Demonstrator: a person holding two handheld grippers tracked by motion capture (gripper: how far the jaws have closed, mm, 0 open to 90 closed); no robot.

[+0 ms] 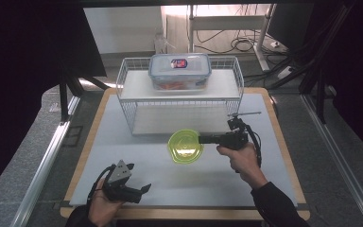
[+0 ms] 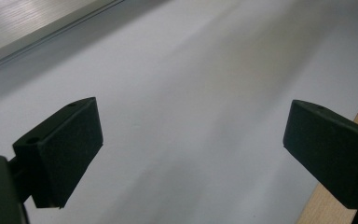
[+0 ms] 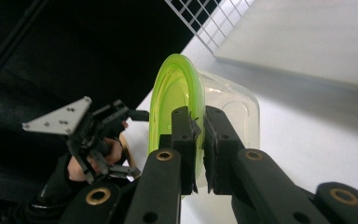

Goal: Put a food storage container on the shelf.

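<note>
The right hand-held gripper [image 3: 199, 154] grips the clear plastic tub with lime-green lid [image 3: 186, 107] by its rim. It is picked up but not yet placed; the left hand-held gripper [image 2: 191, 154] waits agape, empty.

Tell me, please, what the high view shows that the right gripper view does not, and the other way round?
High view alone: the blue-lidded box on the rack's upper shelf, the table's wooden edge, and the person's right hand.

Right gripper view alone: the right gripper with jaws shut on the rim of the green-lidded container, and that container's clear body.

Both: the green lid, the white wire rack, the pale mat, and the left gripper, open.
</note>
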